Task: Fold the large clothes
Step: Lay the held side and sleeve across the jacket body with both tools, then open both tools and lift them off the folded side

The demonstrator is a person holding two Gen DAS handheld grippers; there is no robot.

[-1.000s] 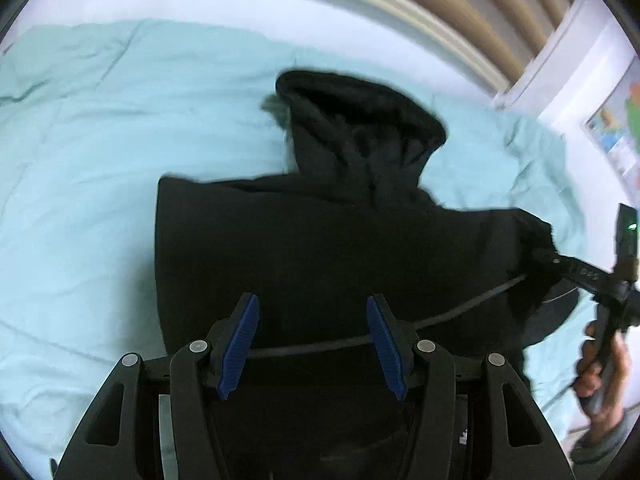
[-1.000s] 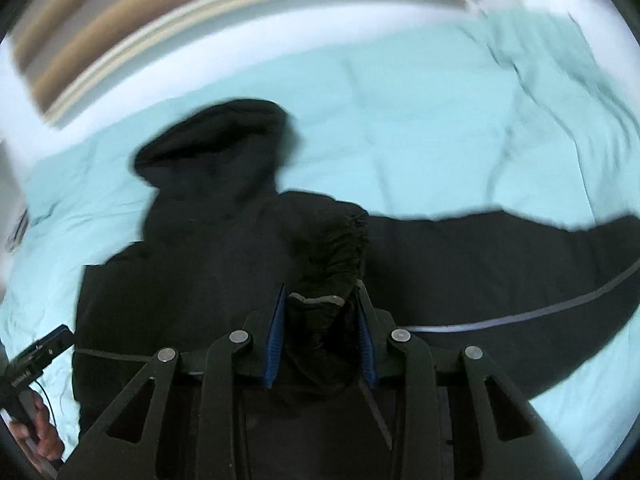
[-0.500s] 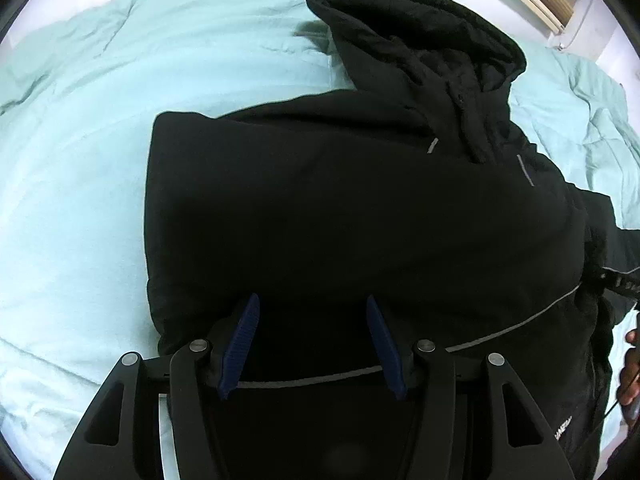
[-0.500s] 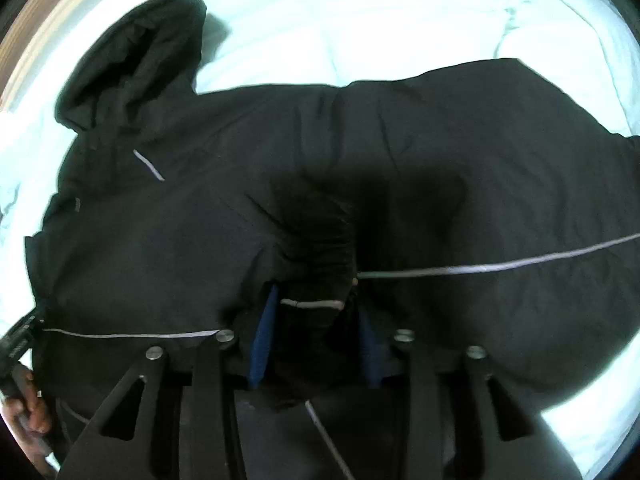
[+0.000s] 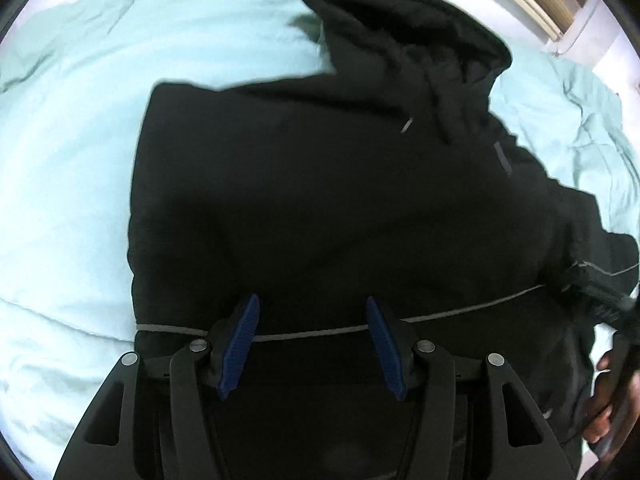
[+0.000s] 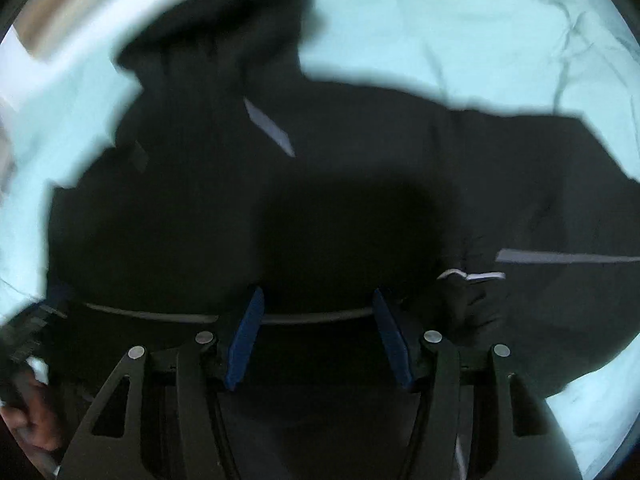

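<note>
A large black hooded jacket point(image 5: 320, 200) with thin grey reflective stripes lies spread on a pale green bed, hood at the far end. It also fills the right wrist view point(image 6: 280, 208), with one sleeve stretching right and a cuff point(image 6: 468, 280) folded onto the body. My left gripper point(image 5: 312, 344) is open and empty just above the jacket's lower body. My right gripper point(image 6: 318, 336) is open and empty above the jacket's middle, the cuff lying just right of it.
The pale green duvet point(image 5: 72, 160) surrounds the jacket on all sides. A wooden headboard point(image 5: 532, 4) and white wall lie beyond the hood. The other hand-held gripper shows at the right edge of the left wrist view point(image 5: 616, 360).
My right gripper has opened and let go of the sleeve cuff, which now rests on the jacket body to its right. My left gripper stayed open and barely moved.
</note>
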